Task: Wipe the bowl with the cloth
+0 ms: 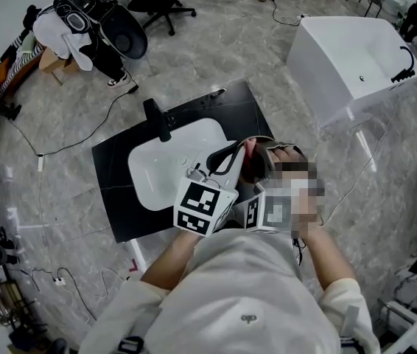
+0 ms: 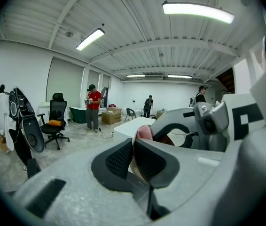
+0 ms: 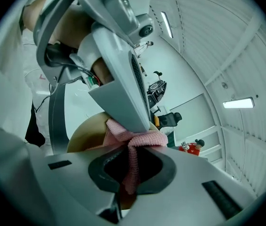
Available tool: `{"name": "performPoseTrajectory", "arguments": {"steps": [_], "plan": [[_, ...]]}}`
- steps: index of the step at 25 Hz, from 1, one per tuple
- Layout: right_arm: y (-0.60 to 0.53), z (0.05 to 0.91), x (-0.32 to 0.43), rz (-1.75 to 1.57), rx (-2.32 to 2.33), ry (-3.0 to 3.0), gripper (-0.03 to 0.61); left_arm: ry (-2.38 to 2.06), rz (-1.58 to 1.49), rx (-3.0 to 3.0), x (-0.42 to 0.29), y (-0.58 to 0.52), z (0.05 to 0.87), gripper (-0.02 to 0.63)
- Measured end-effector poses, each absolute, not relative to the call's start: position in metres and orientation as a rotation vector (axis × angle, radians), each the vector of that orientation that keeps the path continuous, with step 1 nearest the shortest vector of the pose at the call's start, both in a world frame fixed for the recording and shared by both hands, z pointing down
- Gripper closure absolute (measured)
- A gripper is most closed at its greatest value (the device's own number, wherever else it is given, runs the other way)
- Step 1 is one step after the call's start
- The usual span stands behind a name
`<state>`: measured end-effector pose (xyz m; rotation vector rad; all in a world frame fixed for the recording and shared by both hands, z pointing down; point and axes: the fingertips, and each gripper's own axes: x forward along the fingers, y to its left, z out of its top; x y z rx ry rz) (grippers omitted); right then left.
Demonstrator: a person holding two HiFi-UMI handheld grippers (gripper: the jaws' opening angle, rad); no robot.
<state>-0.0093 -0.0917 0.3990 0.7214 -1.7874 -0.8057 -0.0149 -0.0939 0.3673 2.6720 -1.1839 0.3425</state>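
Head view: the person is standing over a white sink (image 1: pixel 166 169) set in a black counter (image 1: pixel 120 198), holding both grippers close together above the sink's right edge. The left gripper (image 1: pixel 236 155) and the right gripper (image 1: pixel 273 155) are meeting at the bowl (image 1: pixel 255 167), which is showing as a dark round shape between their tips. The right gripper is partly under a mosaic patch, so its jaws are not showing here. A black faucet (image 1: pixel 157 118) is standing at the far side of the sink.

Left gripper view: the jaws are sitting almost together, pinching the thin tan rim of the bowl (image 2: pixel 136 171) between the ribbed pads. The bowl is hanging off the counter, carried by this grip. The pink cloth (image 2: pixel 144 132) is poking up just beyond the rim, with the right gripper right behind it.

Right gripper view: the jaws are clamping on the cloth (image 3: pixel 137 138), a strip of it hanging down between the pads and the bunched end pressing against the bowl (image 3: pixel 86 131). The left gripper's jaw is crossing just above the cloth, touching it.
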Motion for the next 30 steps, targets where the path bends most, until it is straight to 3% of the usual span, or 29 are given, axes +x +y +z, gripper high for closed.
{"name": "performPoseTrajectory", "arguments": {"steps": [30], "plan": [[-0.087,0.42,0.001,-0.738,0.642,-1.74,0.561,-1.265,0.326,2.625,-0.026,-0.102,0.369,0.589]]}}
